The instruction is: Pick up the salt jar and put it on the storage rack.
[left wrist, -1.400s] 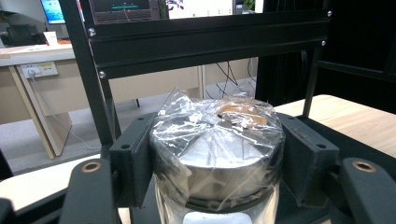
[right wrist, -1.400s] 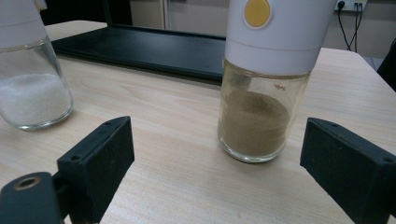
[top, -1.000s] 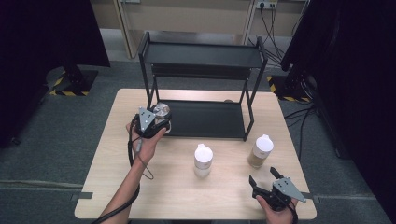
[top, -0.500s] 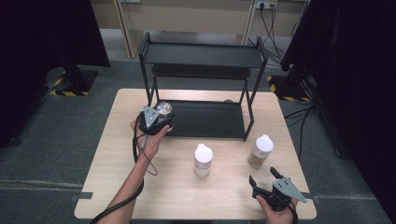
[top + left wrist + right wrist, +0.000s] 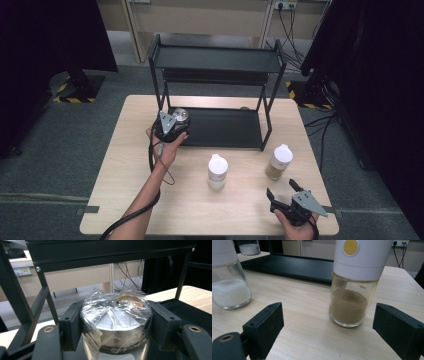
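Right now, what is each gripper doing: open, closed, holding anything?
Left gripper: closed on the plastic-wrapped silver jar, at the rack's lower shelf.
Right gripper: open, holding nothing; the brown-powder jar stands ahead of it.

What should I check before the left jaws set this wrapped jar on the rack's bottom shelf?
1. Grip: left gripper jaws press both sides of the wrapped jar - ok.
2. Jar upright, lid level - ok.
3. Jar under the upper shelf edge with headroom - ok.
4. Bottom shelf bare where the jar would land - ok.
5. Jar base touching the shelf - cannot tell, base hidden.
6. Right gripper open, apart from the brown-powder jar and the white-powder jar - ok.
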The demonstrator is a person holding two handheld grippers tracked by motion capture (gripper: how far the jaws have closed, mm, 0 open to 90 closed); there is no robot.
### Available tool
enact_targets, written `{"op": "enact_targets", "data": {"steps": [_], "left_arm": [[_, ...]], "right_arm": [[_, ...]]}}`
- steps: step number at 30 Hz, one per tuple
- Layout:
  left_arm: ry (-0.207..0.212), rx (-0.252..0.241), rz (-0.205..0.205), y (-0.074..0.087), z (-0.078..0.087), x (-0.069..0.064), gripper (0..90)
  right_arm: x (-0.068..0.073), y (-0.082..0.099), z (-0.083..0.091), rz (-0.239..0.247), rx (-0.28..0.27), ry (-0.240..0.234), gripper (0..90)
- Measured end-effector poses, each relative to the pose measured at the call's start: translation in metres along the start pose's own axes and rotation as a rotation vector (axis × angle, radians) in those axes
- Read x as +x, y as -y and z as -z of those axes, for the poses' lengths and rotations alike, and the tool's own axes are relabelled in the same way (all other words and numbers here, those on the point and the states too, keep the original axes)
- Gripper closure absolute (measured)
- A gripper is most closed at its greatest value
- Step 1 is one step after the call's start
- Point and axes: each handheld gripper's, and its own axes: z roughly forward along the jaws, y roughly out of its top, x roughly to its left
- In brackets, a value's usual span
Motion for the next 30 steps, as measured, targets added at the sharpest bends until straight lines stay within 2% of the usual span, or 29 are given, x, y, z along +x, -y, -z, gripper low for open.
{"op": "enact_targets", "data": {"steps": [3, 7, 11, 18, 30], "left_arm": [[-0.008, 0.004, 0.004, 0.002, -0.004, -0.001, 34.3], [-0.018, 0.014, -0.016, 0.004, -0.007, -0.003, 34.3], [-0.028, 0.017, -0.003, 0.007, -0.011, -0.004, 34.3], [-0.033, 0.025, -0.005, 0.014, -0.015, -0.006, 34.3], [-0.014, 0.026, -0.01, 0.014, -0.022, -0.012, 34.3]], "right_arm": [[0.0, 0.0, 0.0, 0.0, -0.001, -0.001, 10.0], [0.0, 0.0, 0.0, -0.001, -0.003, -0.001, 10.0], [0.0, 0.0, 0.0, 0.0, -0.002, -0.001, 10.0], [0.0, 0.0, 0.0, 0.003, 0.0, -0.001, 10.0], [0.0, 0.0, 0.0, 0.007, 0.002, -0.002, 10.0]]}}
